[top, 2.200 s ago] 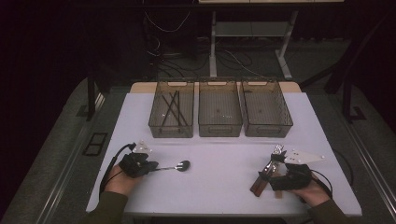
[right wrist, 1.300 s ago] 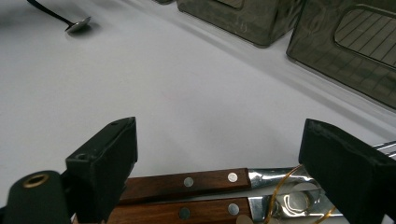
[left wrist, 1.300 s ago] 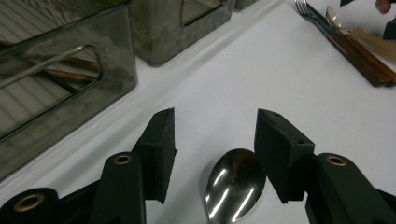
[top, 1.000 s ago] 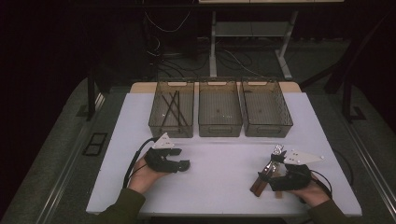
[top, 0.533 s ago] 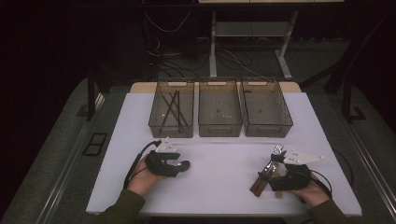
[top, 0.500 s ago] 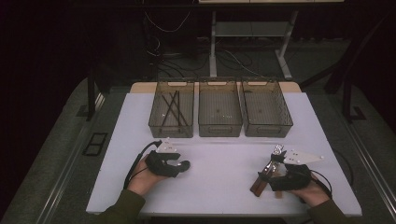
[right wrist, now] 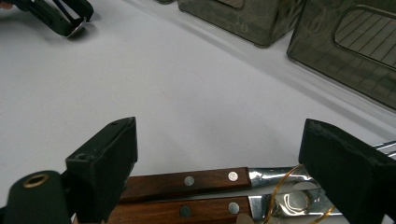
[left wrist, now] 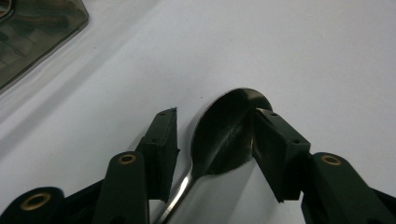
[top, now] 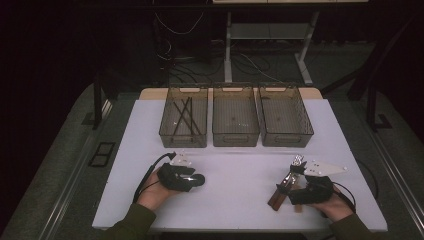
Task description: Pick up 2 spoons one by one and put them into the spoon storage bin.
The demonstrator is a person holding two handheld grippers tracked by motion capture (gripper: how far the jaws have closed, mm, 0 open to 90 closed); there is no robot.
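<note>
A metal spoon [left wrist: 224, 135] lies on the white table [top: 240, 200], bowl up. My left gripper [left wrist: 215, 116] is open and straddles the bowl, the right-hand jaw against its rim and the other jaw a little apart. In the high view this gripper [top: 194, 179] sits left of centre, with the spoon bowl [top: 199, 178] at its tip. Two wooden-handled pieces of cutlery [right wrist: 187, 191] lie side by side at the table's right. My right gripper [right wrist: 222, 127] stands wide open over their handles, and the high view shows that gripper [top: 291, 186] by the cutlery [top: 280, 192].
Three clear bins stand in a row at the back: the left bin [top: 183, 142] holds several dark sticks, the middle bin [top: 235, 141] and the right bin [top: 287, 142] look bare. White table lies between the two hands. The front edge runs just behind the wrists.
My left gripper has slid right along the spoon from the handle end and now has its jaws around the bowl. The right gripper and the cutlery have stayed put.
</note>
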